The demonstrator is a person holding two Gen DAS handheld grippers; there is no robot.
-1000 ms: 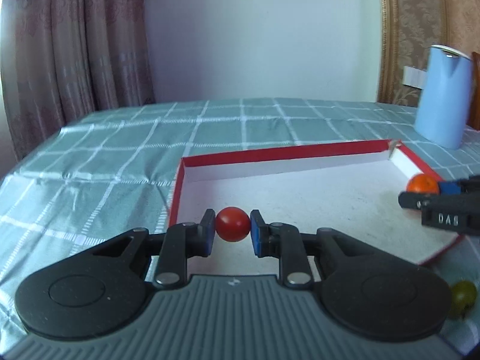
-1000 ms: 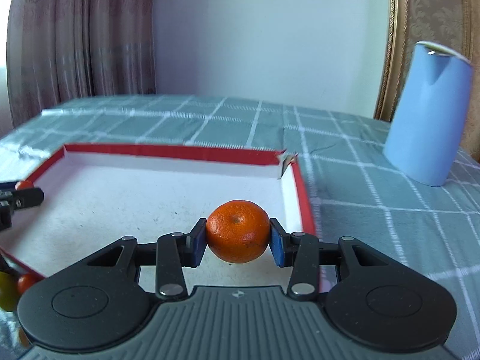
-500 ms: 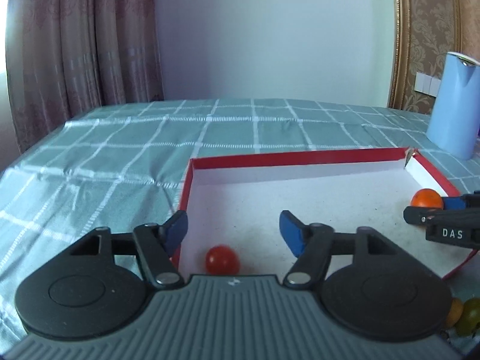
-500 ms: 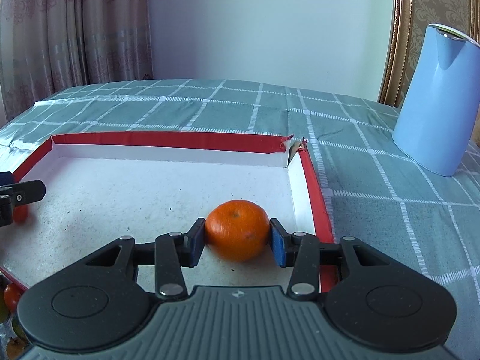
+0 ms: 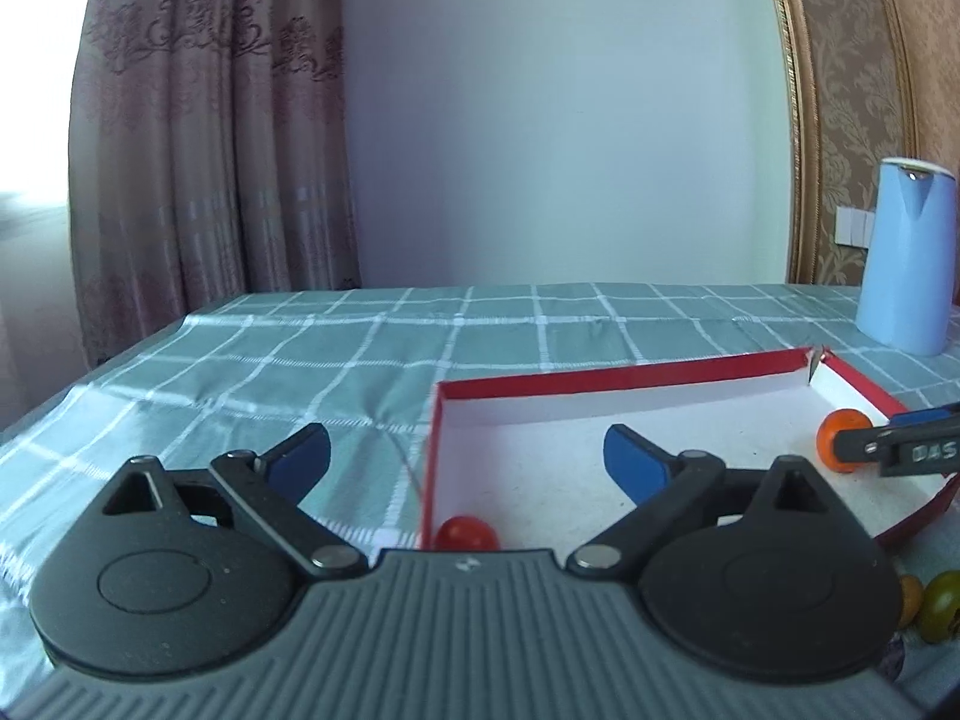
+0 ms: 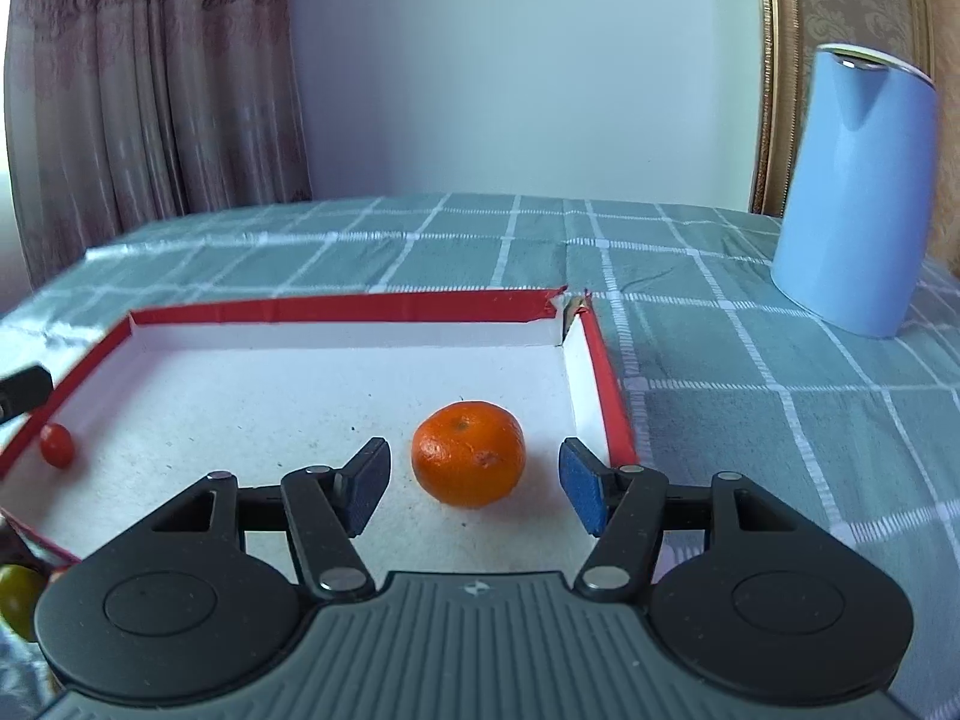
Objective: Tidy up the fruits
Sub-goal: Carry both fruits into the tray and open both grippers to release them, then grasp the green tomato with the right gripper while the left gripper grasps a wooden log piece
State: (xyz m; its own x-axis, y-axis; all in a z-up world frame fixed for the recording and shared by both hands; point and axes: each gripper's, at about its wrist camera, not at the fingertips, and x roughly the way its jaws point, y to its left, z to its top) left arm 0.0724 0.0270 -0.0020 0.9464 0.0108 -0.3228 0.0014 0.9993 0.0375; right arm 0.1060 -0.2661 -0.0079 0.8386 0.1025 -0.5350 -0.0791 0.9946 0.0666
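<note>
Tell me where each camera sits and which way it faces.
Left wrist: on the left gripper, jaws opening, aimed over the red box's left corner; red tomato below, released.
Right wrist: on the right gripper, jaws opening around the orange, facing the box's right side.
Shared: box, tomato, orange, blue jug, checked tablecloth.

The tray (image 6: 336,307) is red outside and white within – its floor faintly speckled; the mandarin (image 6: 468,453) is orange, the small tomato (image 6: 56,445) red. The tablecloth (image 6: 750,414) is grey-green with a white check, the jug (image 6: 855,192) pale blue, the curtain (image 5: 198,168) dusty pink with a darker flower border
</note>
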